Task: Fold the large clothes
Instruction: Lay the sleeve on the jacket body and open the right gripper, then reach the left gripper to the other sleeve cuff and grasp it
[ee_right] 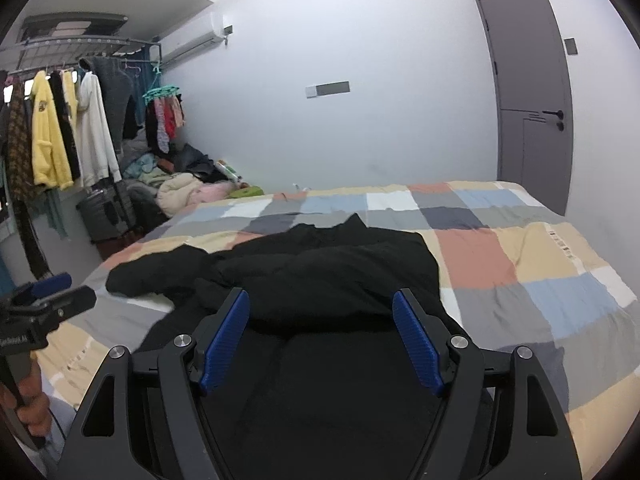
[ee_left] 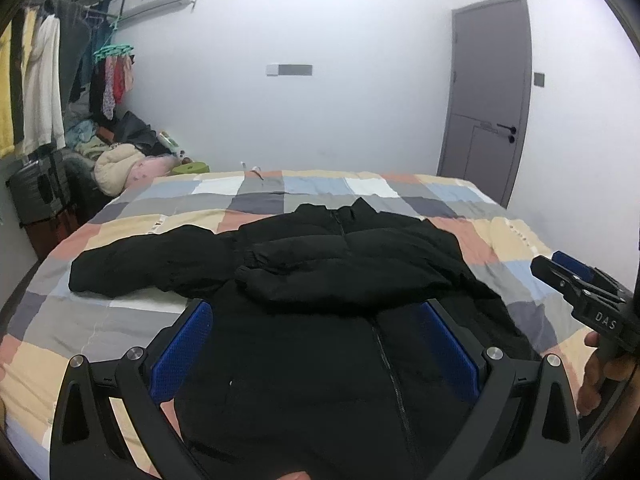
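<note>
A black padded zip-front jacket [ee_left: 320, 280] is lying spread on the bed covered by a patchwork quilt of grey, blue, peach and cream squares [ee_left: 500, 236], collar pointing toward the far white wall. One sleeve is lying folded across the chest; the other is stretching out to the left over the quilt. The hem is reaching to the near edge of the bed, beneath both cameras.

The left gripper [ee_left: 320, 344] is hovering over the lower front of the jacket with its blue-padded fingers [ee_left: 180, 352] standing wide apart; nothing is sitting between them but the cloth below, and no pad is pressing on it. The right gripper [ee_right: 320, 336] is likewise hanging above the jacket's body, its jaws standing well open and gripping nothing. Whether either pair of fingertips is touching the fabric cannot be told.

A hand [ee_left: 596, 376] is showing at the right edge of the left wrist view, gripping the right tool's handle.

A grey door [ee_left: 488, 92] is standing shut in the far wall. A clothes rail with hanging garments [ee_right: 68, 128] is occupying the left corner.
</note>
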Motion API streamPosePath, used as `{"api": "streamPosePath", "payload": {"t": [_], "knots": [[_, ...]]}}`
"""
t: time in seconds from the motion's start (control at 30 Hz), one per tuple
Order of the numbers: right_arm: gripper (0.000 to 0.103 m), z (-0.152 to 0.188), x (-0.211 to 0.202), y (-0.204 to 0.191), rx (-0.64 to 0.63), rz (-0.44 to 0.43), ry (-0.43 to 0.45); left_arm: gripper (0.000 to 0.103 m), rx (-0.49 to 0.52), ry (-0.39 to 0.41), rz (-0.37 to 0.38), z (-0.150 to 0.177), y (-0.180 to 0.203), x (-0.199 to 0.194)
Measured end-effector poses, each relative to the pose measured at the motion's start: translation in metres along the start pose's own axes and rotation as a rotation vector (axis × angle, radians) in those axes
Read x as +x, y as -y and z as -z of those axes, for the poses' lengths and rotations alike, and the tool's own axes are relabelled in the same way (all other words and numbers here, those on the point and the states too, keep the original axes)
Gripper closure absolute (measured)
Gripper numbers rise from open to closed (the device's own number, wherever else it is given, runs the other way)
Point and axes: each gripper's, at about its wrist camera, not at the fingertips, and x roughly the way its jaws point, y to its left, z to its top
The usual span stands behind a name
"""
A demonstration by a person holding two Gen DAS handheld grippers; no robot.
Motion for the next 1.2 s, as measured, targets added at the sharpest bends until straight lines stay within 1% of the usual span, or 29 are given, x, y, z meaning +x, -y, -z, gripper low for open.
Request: {"api": "streamPosePath", "payload": {"t": [0.07,0.23,0.37,0.57,0.7,0.9,1.07,1.13,1.2], "knots": [[0.030,0.006,-0.004,0.003,-0.003,0.003,-0.010,0.000,0.006,0.000,0.004,0.004,0.003,0.003],[0.030,0.016,-0.014,0.006,-0.017,0.006,0.002,0.000,0.003,-0.010,0.020,0.015,0.011,0.010],[0.030,0.027,-0.019,0.008,-0.032,0.014,-0.003,0.000,0.007,-0.019,0.029,0.029,0.015,0.015],[0.029,0.044,-0.023,0.009,-0.046,0.020,-0.030,0.000,-0.034,-0.049,0.048,0.046,0.007,0.022],[0.027,0.049,-0.028,0.008,-0.051,0.033,-0.020,0.000,-0.054,-0.054,0.058,0.049,-0.001,0.023],[0.025,0.048,-0.027,0.010,-0.043,0.028,-0.018,0.000,-0.095,-0.049,0.061,0.038,-0.029,0.017],[0.022,0.049,-0.026,0.008,-0.048,0.028,-0.027,0.000,-0.056,-0.036,-0.003,0.015,-0.068,0.007],[0.021,0.049,-0.025,0.007,-0.047,0.029,-0.026,0.000,-0.070,-0.041,-0.025,0.004,-0.092,0.005],[0.017,0.049,-0.025,0.007,-0.042,0.025,-0.025,0.000,-0.094,-0.052,-0.054,-0.007,-0.122,0.005]]}}
